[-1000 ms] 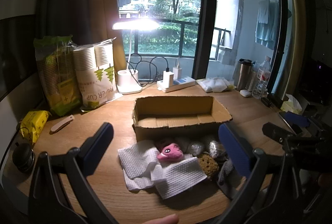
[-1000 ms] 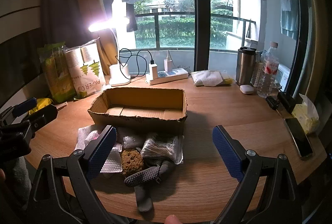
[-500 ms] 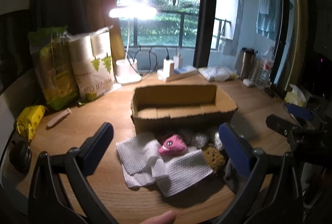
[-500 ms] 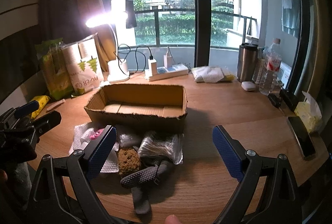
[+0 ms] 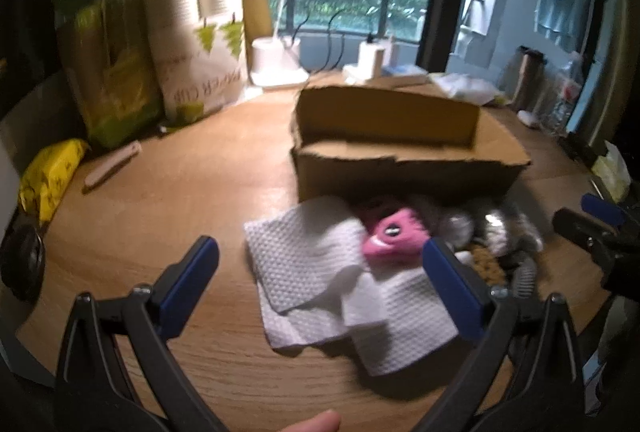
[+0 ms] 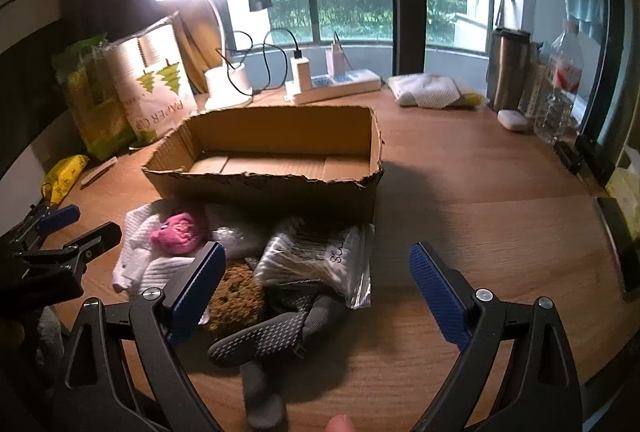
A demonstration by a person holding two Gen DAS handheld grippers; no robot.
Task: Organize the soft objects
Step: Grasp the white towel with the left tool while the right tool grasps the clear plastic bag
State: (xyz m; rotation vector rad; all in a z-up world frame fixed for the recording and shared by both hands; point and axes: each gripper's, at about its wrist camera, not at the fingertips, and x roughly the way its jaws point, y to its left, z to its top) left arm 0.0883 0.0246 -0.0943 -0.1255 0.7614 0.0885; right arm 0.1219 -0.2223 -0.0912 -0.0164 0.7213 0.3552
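A pile of soft things lies on the wooden table in front of an open, empty cardboard box (image 5: 404, 168) (image 6: 264, 184). It holds white cloths (image 5: 320, 272) (image 6: 148, 264), a pink plush toy (image 5: 394, 238) (image 6: 178, 232), a brown sponge (image 6: 236, 298), a clear bag (image 6: 316, 256) and a grey dotted glove (image 6: 276, 328). My left gripper (image 5: 320, 272) is open and empty, low over the white cloths. My right gripper (image 6: 316, 292) is open and empty, above the bag and glove.
Paper cup packs (image 5: 196, 48) and a green bag (image 5: 104, 60) stand at the back left, with a yellow pack (image 5: 52, 172) at the left edge. A lamp base (image 6: 228, 88), a power strip (image 6: 332, 84), a thermos (image 6: 508, 68) and a bottle (image 6: 560, 88) line the back. A phone (image 6: 620, 244) lies at the right.
Both grippers have moved forward and down toward the pile. The left one has come much closer to the white cloths and pink toy. Both stay open.
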